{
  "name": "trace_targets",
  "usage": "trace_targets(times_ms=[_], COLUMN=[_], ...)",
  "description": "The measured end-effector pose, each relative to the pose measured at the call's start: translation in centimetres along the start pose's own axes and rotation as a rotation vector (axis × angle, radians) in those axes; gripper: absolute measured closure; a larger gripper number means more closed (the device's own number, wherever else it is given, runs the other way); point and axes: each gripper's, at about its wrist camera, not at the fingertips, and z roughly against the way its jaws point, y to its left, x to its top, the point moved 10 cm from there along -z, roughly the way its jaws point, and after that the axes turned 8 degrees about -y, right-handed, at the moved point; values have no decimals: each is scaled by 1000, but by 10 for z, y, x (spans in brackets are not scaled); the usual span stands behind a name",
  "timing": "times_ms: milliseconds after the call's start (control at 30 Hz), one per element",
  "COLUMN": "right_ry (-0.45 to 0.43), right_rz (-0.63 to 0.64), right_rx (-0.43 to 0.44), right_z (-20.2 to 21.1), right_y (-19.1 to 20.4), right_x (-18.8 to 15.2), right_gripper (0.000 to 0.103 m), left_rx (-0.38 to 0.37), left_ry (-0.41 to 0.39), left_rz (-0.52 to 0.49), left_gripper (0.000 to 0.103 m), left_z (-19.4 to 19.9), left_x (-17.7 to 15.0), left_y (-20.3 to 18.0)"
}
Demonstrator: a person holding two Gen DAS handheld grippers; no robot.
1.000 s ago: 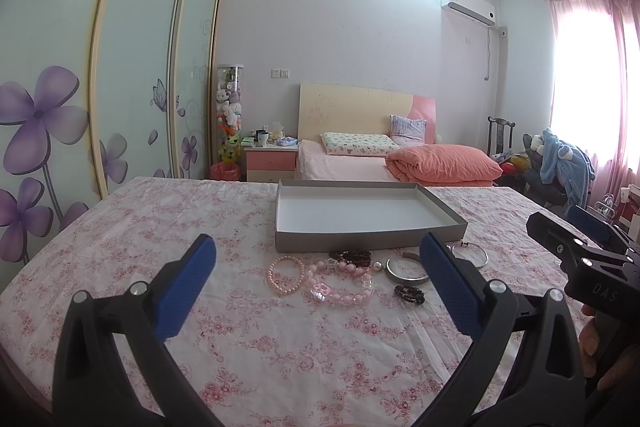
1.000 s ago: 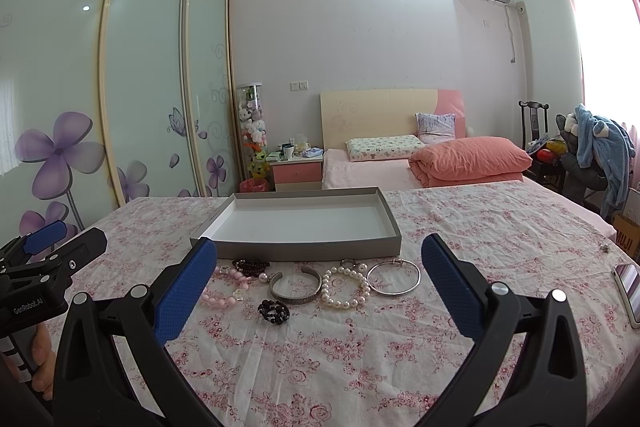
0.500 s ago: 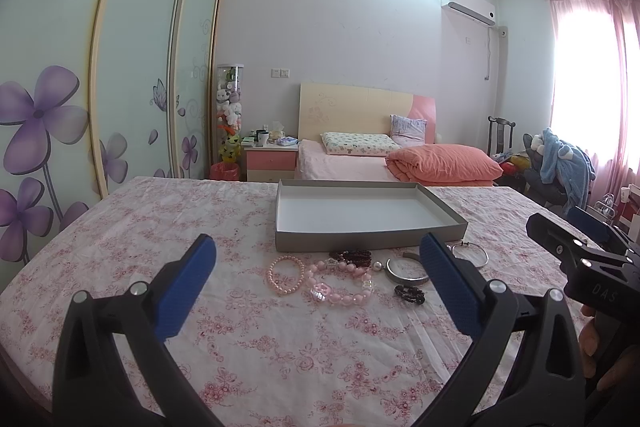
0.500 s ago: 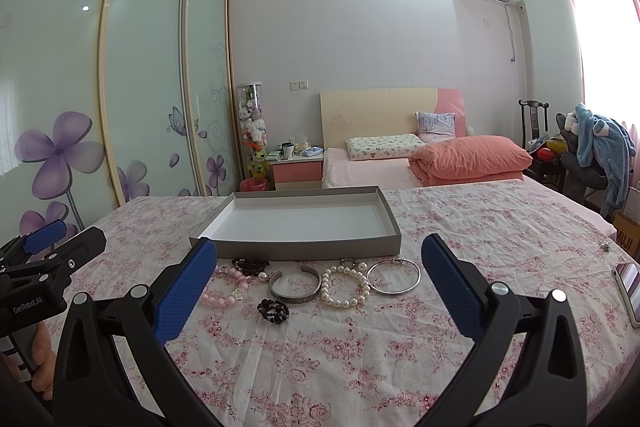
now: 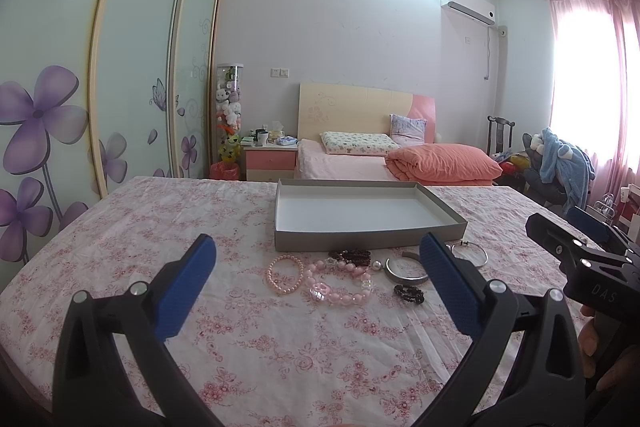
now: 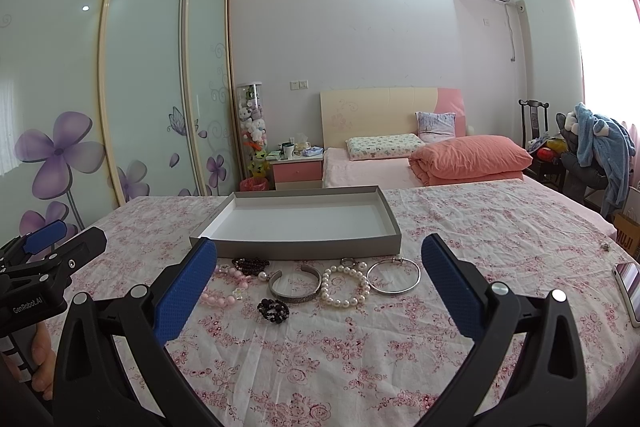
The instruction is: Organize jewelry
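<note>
Both tools wide open, empty: left tool (image 5: pixel 316 259), right tool (image 6: pixel 319 259). Bracelets in row on floral bed cover (image 6: pixel 480 227), at 12 o'clock, short of shallow grey cardboard tray (image 6: pixel 296 250). White pearl bracelet (image 6: pixel 346 286) nearest right tool; small pink bead bracelet (image 5: pixel 285 274) nearest left.

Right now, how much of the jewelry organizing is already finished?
Nothing looks done: the grey tray is empty. Nothing is in hand: the left gripper and right gripper are open and hold nothing. All pieces remain on the floral sheet, including the pearl bracelet, silver cuff and thin bangle.
</note>
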Motion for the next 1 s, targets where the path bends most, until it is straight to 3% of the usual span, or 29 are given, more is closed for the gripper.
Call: trace_targets(times_ms=[767,1000], right_ry=[5,83], right_rz=[-2,-20], right_rx=[0,-34], right_z=[-1,-22], right_y=[-1,-20], right_x=[-2,-17], right_gripper=[2,2], left_rx=[1,27], left_ry=[4,79], left_rz=[0,-12], left_gripper=[4,4], left_z=[-1,-17], left_x=[-1,-9], left_y=[0,6])
